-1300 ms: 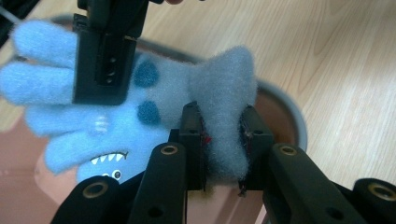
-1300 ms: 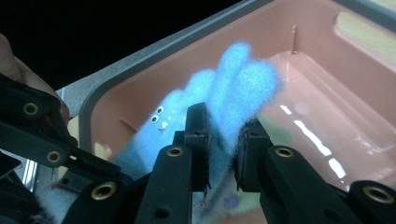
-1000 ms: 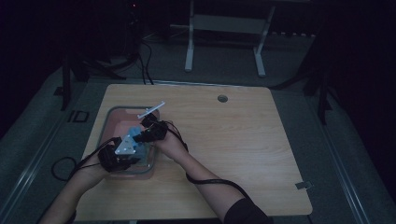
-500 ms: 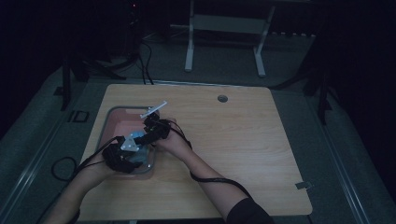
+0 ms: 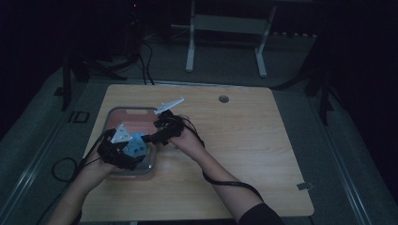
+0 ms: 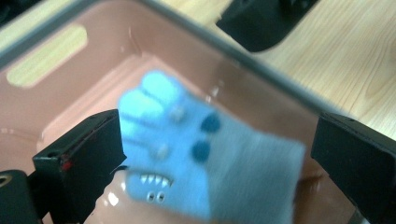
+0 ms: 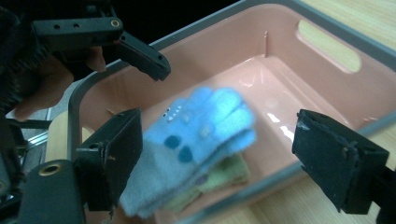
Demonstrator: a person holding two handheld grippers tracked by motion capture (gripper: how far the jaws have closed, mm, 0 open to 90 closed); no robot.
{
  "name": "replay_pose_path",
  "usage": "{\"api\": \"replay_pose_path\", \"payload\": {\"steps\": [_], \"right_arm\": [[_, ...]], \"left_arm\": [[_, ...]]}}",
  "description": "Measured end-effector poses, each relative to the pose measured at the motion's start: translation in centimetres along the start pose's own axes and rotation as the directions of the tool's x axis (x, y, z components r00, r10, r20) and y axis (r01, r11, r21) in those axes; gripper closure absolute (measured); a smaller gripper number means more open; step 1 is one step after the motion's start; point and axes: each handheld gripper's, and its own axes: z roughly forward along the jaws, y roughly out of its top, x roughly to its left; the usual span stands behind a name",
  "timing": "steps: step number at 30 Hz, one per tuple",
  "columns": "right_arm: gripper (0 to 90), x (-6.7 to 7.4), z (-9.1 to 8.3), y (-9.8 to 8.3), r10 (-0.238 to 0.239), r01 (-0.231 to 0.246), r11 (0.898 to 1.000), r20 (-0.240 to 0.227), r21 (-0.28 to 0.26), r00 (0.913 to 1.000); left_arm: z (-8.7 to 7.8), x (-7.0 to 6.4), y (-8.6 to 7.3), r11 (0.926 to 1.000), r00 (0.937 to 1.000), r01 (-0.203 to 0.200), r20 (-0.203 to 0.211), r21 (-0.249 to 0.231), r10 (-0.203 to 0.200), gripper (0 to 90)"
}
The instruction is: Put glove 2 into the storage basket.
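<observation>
A light blue sock [image 6: 187,154] with dark dots, blurred, hangs over the pink bin [image 6: 70,88]. It is between the wide jaws of my left gripper [image 6: 217,140], which have just been opening; it overlaps the left jaw's edge and no pad presses on it. My right gripper [image 7: 219,126] faces the same blue sock [image 7: 196,135]; its jaws have also just been opening and stand clear on both sides. A green sock [image 7: 229,175] lies under it in the bin [image 7: 327,88]. From above, the left gripper [image 5: 123,149] and right gripper [image 5: 157,136] flank the sock [image 5: 137,144].
The pink bin [image 5: 133,110] stands at the table's left side. Bare wooden tabletop [image 5: 244,154] stretches to the right, with a round grommet hole [image 5: 224,99] near the far edge. A white frame [image 5: 225,42] and cables stand on the floor beyond.
Both grippers' jaws have spread apart and let go of the blue sock. My right gripper has drawn back to the right and a little up. The left hand has stayed put.
</observation>
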Motion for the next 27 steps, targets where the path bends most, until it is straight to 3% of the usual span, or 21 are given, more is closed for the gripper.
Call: {"api": "replay_pose_path", "payload": {"steps": [4,9,17,21,27], "right_arm": [[14.8,-0.3,-1.1,-0.8,0.000,0.000,1.000,0.002,-0.001,1.0000],[14.9,-0.7,-2.8,-2.3,-0.011,0.011,1.000,0.019,0.002,0.9998],[15.0,-1.6,-5.6,-5.0,-0.015,0.015,1.000,0.053,-0.012,0.9985],[14.9,-2.1,-6.6,-6.6,-0.002,0.003,1.000,0.064,-0.008,0.9979],[14.7,-2.3,-7.8,-8.8,0.008,-0.007,1.000,0.090,-0.009,0.9959]], "left_arm": [[0.4,-1.2,0.9,0.9997,0.9996,-0.023,0.017,-0.007,0.023,3.0],[0.7,-2.5,2.2,0.9981,0.9989,-0.023,0.040,-0.057,0.025,3.0],[1.4,-4.4,3.6,0.9957,0.9947,-0.049,0.086,-0.079,0.056,3.0],[2.0,-5.7,4.4,0.9933,0.9898,-0.067,0.119,-0.094,0.078,3.0],[3.7,-8.0,5.5,0.9893,0.9739,-0.108,0.190,-0.098,0.125,3.0]]}}
